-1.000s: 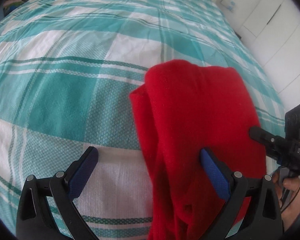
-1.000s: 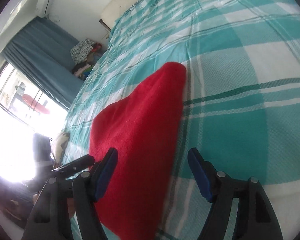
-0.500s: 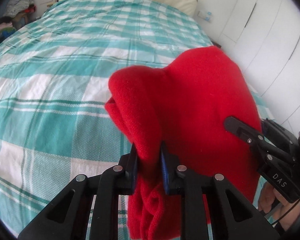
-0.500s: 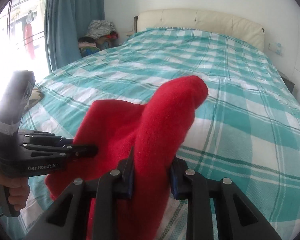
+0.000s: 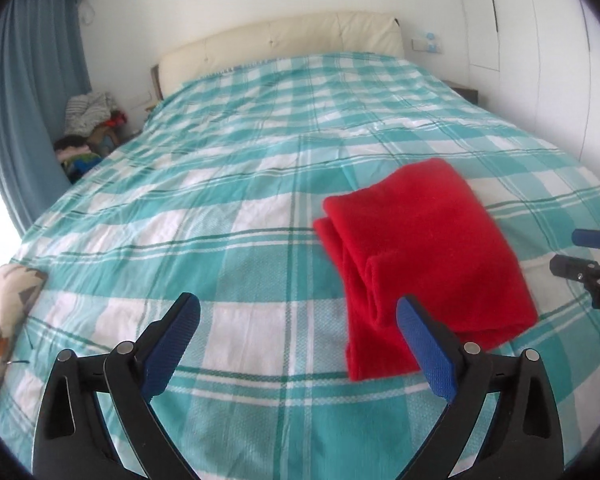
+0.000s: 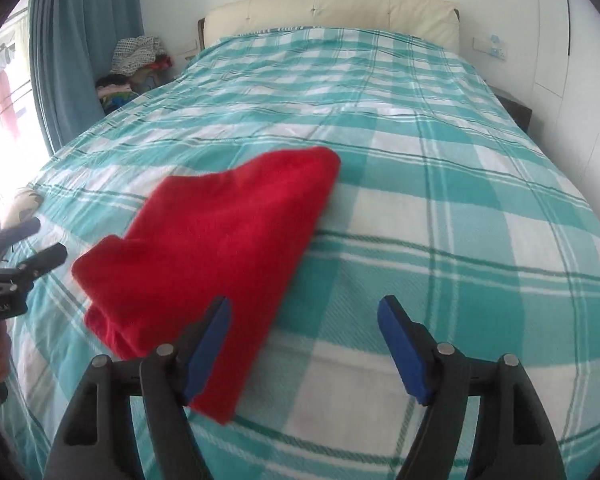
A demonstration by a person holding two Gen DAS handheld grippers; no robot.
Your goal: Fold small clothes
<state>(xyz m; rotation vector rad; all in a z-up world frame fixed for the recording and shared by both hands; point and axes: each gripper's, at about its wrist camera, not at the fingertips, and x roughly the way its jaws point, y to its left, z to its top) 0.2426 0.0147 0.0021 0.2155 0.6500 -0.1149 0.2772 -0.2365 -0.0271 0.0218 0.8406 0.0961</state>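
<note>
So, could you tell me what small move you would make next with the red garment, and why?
Probably tidy it with the left hand-held gripper: both grippers are open and off the red garment, which lies folded on the checked bedspread. Its left edge shows loose, uneven layers with a strip sticking out toward the camera, so nudging that edge square seems the sensible next step. The right hand-held gripper can wait.

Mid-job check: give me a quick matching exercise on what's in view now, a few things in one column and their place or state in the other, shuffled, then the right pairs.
Things:
1. red garment
2. left gripper
3. headboard
4. clothes pile

Place or state:
A. cream, at the bed's far end
B. folded, lying on the checked bedspread
C. heaped beside the blue curtain
D. open, holding nothing

Pairs: 1-B, 2-D, 3-A, 4-C
</note>
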